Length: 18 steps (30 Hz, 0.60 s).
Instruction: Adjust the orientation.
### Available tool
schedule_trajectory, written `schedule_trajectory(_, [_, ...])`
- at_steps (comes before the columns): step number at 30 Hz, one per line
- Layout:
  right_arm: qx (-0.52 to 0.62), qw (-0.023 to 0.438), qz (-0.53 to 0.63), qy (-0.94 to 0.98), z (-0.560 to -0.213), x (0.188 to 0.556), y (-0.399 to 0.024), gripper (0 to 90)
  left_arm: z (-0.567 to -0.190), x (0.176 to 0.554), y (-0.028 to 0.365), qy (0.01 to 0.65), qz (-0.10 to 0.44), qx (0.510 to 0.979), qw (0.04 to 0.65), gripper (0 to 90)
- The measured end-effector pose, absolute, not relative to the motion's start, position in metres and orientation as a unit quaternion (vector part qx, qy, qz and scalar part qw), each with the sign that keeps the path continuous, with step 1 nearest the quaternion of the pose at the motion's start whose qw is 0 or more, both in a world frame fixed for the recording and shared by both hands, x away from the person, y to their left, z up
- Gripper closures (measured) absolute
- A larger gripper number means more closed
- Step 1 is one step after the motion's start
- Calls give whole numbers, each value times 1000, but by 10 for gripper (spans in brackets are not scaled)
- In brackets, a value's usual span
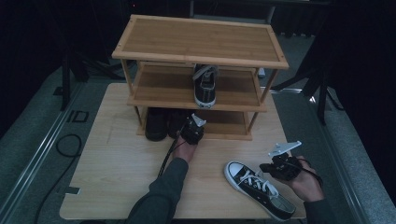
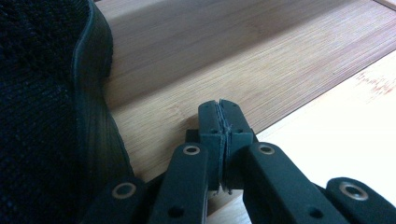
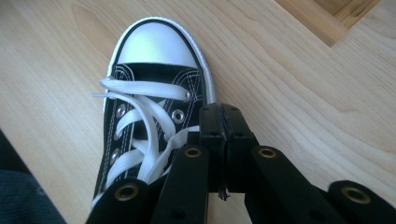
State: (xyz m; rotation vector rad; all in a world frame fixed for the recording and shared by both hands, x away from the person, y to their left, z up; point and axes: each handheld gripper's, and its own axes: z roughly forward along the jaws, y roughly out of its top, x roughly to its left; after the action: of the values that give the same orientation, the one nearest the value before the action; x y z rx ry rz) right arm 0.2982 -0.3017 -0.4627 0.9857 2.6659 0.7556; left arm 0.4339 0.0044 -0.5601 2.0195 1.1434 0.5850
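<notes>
The black-and-white sneaker [image 1: 258,189] lies loose on the counter [image 1: 112,163] just beside the right claw [image 3: 219,122], whose jaws are pressed together on nothing. The left claw [image 2: 219,119], also closed and empty, sits at the rack's [image 1: 196,60] bottom shelf beside a black shoe [image 2: 42,116]. Grabbing only a lace could let the sneaker swing or drop; the left claw could nudge the black shoe.

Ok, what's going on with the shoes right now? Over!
Left gripper shut, empty, at the rack's bottom shelf beside black shoes. Right gripper shut, empty, above the sneaker on the table. Nothing in the way.
</notes>
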Motion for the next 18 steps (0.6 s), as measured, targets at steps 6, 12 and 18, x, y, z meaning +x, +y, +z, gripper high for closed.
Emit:
schedule_trajectory(6, [333, 97, 250, 904, -463, 296, -307, 889, -560, 434, 4, 445, 228, 785, 365, 885])
schedule_trajectory(12, [332, 98, 243, 906, -460, 293, -311, 884, -560, 434, 4, 444, 227, 786, 365, 887])
schedule_trajectory(18, [330, 94, 242, 908, -459, 291, -313, 871, -560, 434, 4, 444, 228, 786, 365, 886])
